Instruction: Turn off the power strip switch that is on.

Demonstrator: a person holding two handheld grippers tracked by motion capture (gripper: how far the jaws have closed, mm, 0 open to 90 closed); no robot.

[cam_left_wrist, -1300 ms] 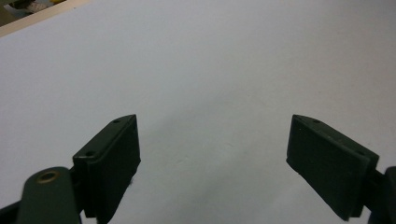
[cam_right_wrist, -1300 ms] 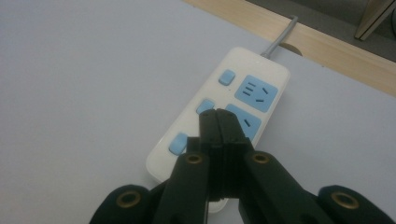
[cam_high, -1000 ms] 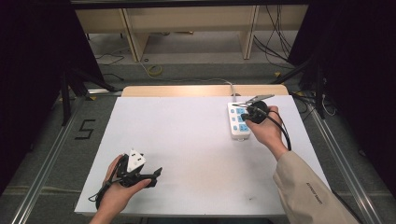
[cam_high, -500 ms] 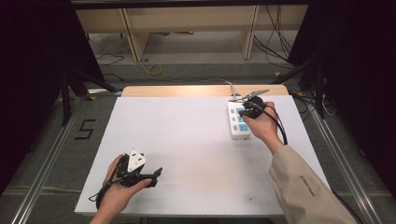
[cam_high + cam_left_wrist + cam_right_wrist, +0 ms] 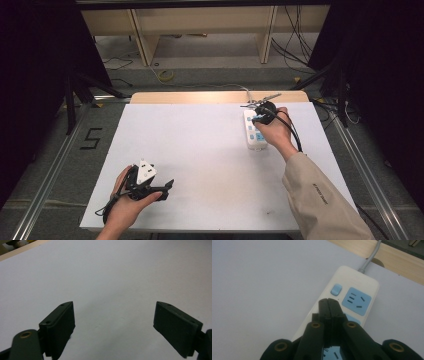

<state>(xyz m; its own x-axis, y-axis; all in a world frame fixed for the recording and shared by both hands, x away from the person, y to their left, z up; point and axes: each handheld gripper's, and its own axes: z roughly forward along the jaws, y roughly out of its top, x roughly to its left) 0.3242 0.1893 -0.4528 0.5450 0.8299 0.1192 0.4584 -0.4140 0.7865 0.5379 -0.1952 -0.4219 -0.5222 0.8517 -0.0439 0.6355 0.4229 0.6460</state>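
We held the right gripper (image 5: 329,301) with its jaws pressed together, nothing between them, the tips just above the strip (image 5: 352,290) near its switch (image 5: 336,289); whether they touched it we could not tell. The left gripper (image 5: 113,322) had its jaws wide apart over bare table (image 5: 105,272), holding nothing.

In the high view the left gripper (image 5: 167,184) sat at the near left of the table (image 5: 200,145), well apart from the right gripper (image 5: 259,118) at the far right. The right gripper view showed the strip's blue switch and socket (image 5: 359,300), which the hand (image 5: 274,132) partly hid from above.

The strip (image 5: 252,137) lay flat at the far right, its long axis running near to far, its cable (image 5: 369,258) leaving the far end
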